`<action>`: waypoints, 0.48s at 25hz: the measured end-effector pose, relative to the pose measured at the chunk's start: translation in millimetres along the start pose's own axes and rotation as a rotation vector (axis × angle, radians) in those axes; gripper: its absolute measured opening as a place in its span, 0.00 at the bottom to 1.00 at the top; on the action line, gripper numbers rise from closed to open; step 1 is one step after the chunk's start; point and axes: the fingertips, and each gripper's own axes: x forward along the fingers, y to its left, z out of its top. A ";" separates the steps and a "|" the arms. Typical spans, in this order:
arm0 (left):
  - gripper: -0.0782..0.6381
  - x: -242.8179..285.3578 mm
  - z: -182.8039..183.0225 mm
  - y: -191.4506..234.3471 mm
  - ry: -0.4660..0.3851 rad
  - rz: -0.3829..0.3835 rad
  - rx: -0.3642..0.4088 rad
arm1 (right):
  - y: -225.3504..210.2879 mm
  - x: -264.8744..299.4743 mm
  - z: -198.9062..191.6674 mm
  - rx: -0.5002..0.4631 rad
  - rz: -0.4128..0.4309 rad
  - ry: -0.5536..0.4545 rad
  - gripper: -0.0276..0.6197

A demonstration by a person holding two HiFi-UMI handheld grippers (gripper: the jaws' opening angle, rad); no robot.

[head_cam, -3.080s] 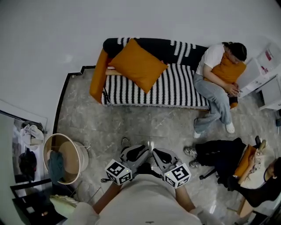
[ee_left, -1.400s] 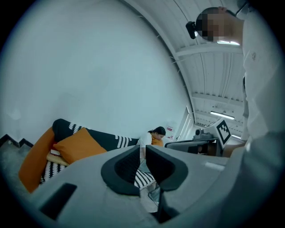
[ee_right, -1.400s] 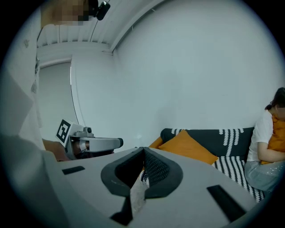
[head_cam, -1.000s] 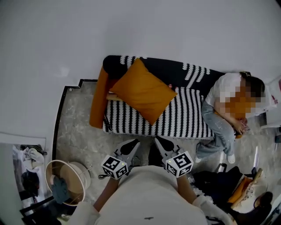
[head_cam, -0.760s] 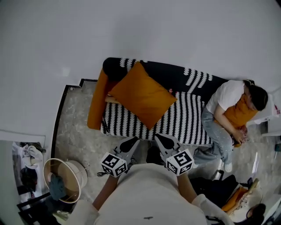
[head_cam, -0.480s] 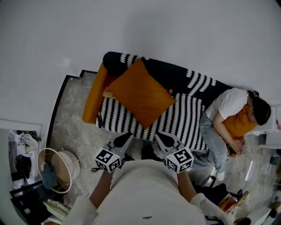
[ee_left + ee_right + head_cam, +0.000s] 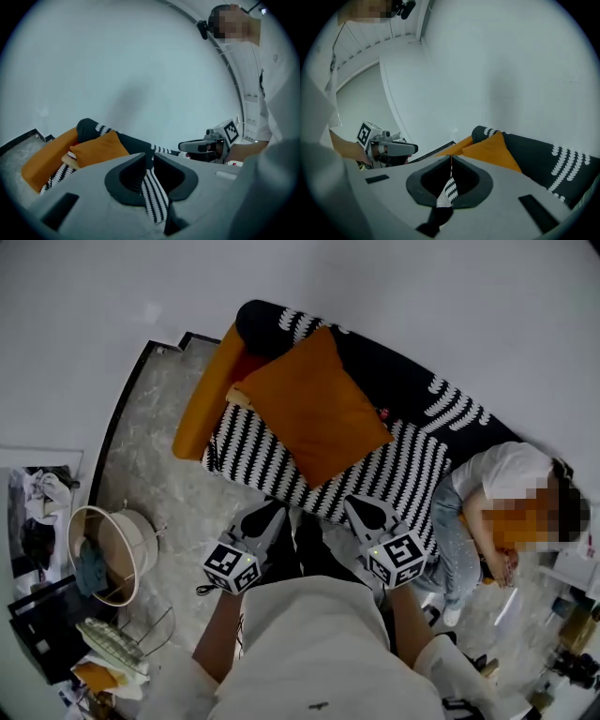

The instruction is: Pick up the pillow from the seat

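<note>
Left claw (image 7: 270, 515) and right claw (image 7: 362, 509) hang clenched, empty, near the orange pillow (image 7: 314, 409).

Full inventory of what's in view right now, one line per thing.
pillow: one, orange, lying on the sofa, towards the armrest end
sofa: one, black-and-white striped cover, along the wall
armrest: one, orange, sofa end nearest the pillow
seated person: one, white top and jeans, sofa's far end
basket: one, beige, on the floor at the view's left
blue cloth: one, inside the basket
left gripper: one, grey and black, shut, empty, short of the sofa
right gripper: one, same colours, shut, empty, at the sofa's front edge
</note>
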 end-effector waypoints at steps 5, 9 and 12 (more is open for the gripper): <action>0.18 19.9 5.0 52.1 -0.059 0.029 -0.024 | -10.2 44.0 11.7 -0.040 0.032 -0.030 0.05; 0.18 44.4 -2.8 87.2 -0.044 -0.015 -0.028 | -35.7 73.5 4.9 -0.053 -0.012 0.018 0.06; 0.18 68.6 -15.4 118.1 0.002 -0.020 -0.042 | -64.8 95.3 -2.6 -0.015 -0.046 0.056 0.06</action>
